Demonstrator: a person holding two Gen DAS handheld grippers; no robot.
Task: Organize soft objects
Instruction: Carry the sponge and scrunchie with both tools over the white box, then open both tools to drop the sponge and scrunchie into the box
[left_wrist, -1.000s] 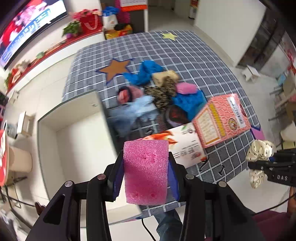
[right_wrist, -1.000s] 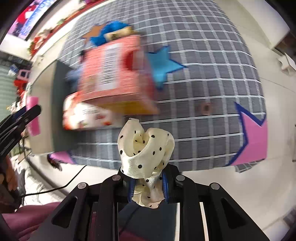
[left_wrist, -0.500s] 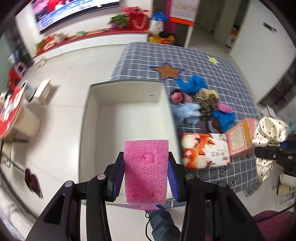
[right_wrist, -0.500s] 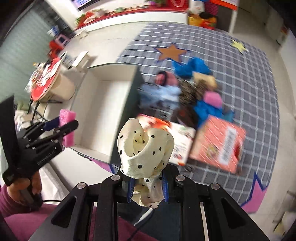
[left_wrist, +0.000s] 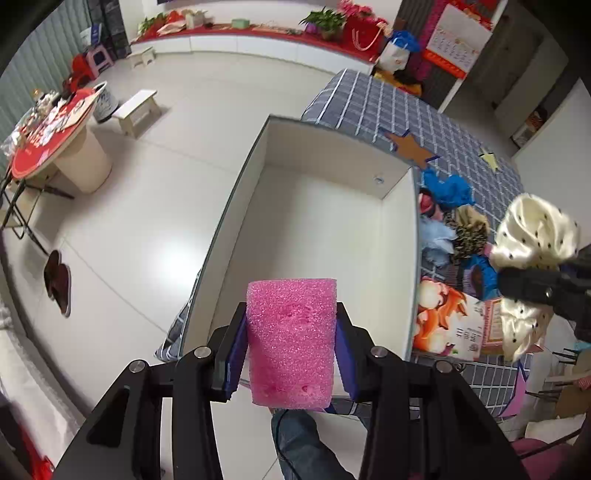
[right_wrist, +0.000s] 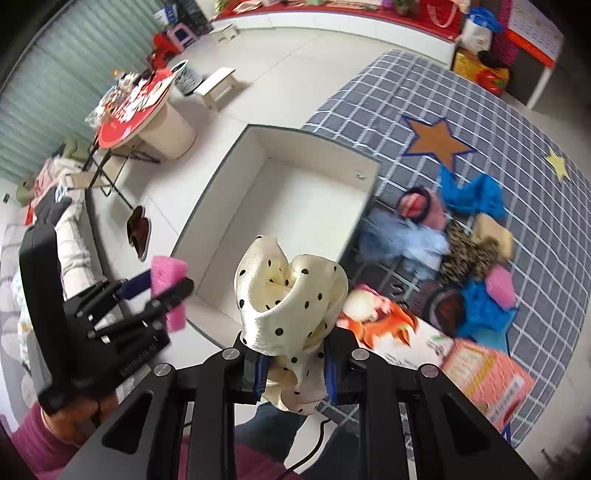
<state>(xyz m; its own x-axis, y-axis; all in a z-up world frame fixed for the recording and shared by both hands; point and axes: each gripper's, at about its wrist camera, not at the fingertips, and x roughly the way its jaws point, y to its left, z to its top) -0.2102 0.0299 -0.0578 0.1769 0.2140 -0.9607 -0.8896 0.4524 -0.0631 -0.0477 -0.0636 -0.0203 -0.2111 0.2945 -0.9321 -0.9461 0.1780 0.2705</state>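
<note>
My left gripper is shut on a pink foam sponge, held above the near edge of a white open box. My right gripper is shut on a cream polka-dot cloth, also hanging over the near end of that white box. In the left wrist view the cream cloth and the right gripper show at the right edge. The right wrist view has the left gripper with the pink sponge at the left. The box inside is bare.
A heap of soft things, blue cloth, light blue fluff, leopard fabric and a small pink sponge, lies on the grey checked mat right of the box. Two printed cartons lie near the mat's front edge. A round red table stands far left.
Both grippers have swung left from over the mat and cartons to above the white box, rolling as they went. Each keeps its grip on its own object.
</note>
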